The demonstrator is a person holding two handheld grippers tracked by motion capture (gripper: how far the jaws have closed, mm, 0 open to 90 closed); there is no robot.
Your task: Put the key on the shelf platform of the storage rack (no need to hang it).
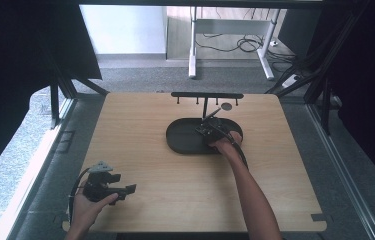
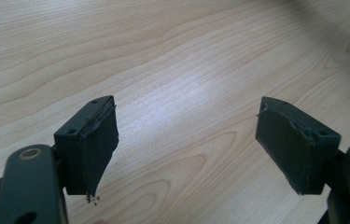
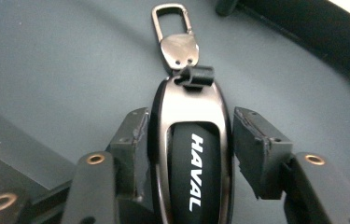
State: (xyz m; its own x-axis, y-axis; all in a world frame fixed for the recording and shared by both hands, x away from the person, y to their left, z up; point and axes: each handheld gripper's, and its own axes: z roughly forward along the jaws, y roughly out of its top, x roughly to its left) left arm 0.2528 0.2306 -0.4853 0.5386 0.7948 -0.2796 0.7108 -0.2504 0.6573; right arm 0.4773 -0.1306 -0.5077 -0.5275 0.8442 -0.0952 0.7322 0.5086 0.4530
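Right gripper [image 3: 189, 140] over the dark tray [image 1: 182, 142], jaws parted around the key fob [image 3: 193, 154], perhaps touching one pad. Left gripper [image 2: 186, 144] near left, wide open, holding nothing.

Left gripper [image 1: 125, 190] held low near table's [image 1: 140, 120] near-left corner, jaws wide apart. Right gripper [image 3: 189, 140] stretched toward far middle, jaws slightly parted.

A light wooden surface [image 1: 140, 165] is seen from above, bordered by grey carpet [image 1: 140, 77]. At its far edge a black rack [image 1: 207, 95] with small hooks is stood, and a round tag [image 1: 226, 106] is hung from it. Beyond, the white legs of a desk [image 1: 193, 55] and loose cables [image 1: 245, 44] are seen on the floor.
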